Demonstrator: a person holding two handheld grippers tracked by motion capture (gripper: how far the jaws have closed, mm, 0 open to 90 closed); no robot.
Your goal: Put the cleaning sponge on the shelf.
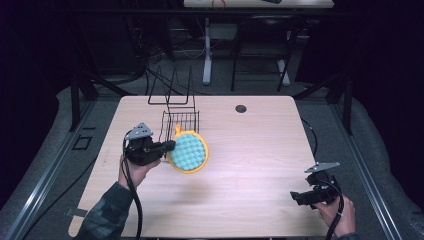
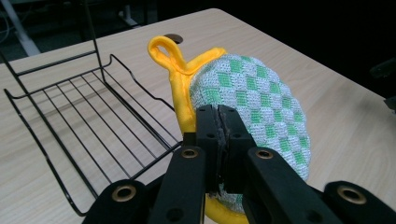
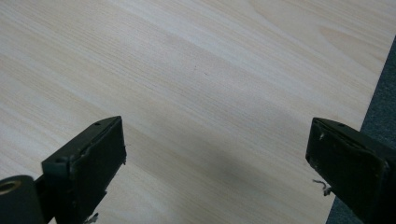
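A round pot holder [image 1: 188, 152], green-and-white checked with a yellow rim and a yellow loop, is lifted above the table beside a black wire rack [image 1: 179, 124]. My left gripper [image 1: 170, 146] is shut on the pot holder's yellow edge; in the left gripper view the two jaws press together on the fabric [image 2: 247, 107], with the loop [image 2: 163, 49] pointing away and the wire rack [image 2: 79, 121] to the left. My right gripper [image 1: 296, 198] rests low near the table's front right corner, open, with bare wood between its fingertips [image 3: 93, 149].
The light wooden table [image 1: 250, 150] has a small dark round hole [image 1: 241, 108] near its far edge. The rack's tall wire uprights [image 1: 170, 85] rise at the back. Grey floor and table legs lie beyond; the table's right edge [image 3: 373, 93] is close to my right gripper.
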